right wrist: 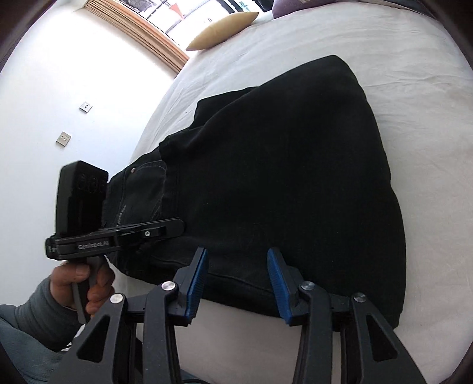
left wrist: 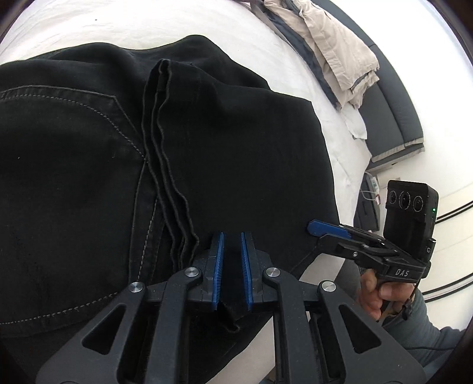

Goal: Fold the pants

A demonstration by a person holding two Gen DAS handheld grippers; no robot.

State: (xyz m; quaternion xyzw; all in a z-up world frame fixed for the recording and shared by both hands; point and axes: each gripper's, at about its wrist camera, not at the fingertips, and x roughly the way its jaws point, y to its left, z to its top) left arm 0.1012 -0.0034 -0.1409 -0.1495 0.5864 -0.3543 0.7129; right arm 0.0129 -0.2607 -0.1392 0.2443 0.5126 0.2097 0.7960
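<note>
Black jeans (left wrist: 224,153) lie on the white bed sheet (left wrist: 183,26), already doubled over: leg hems (left wrist: 165,153) rest across the seat, beside the back pocket stitching (left wrist: 68,97). In the right wrist view the bundle (right wrist: 280,177) reads as a thick stack, waistband rivet (right wrist: 132,169) at the far left.

Left gripper (left wrist: 232,271): jaws narrow, a fold of black cloth sits between the pads; looks pinched, though a small gap shows, so the hold may be light. Right gripper (right wrist: 236,283): jaws wide, straddling the near edge of the stack, holding nothing.

Risks, as I judge them:
- Left pinch catches only the top layer, so a lift peels the stack apart and the hems slide off the seat.
- Right closes on too few layers, or grabs the sheet under the edge, so the bed linen drags with the fold.
- Uneven lift between the two hands skews the next fold; heavy denim sags in the middle.

Beige folded garment (left wrist: 334,50) lies well apart at the bed's far side, and the tan pillow (right wrist: 221,29) is likewise well apart.
</note>
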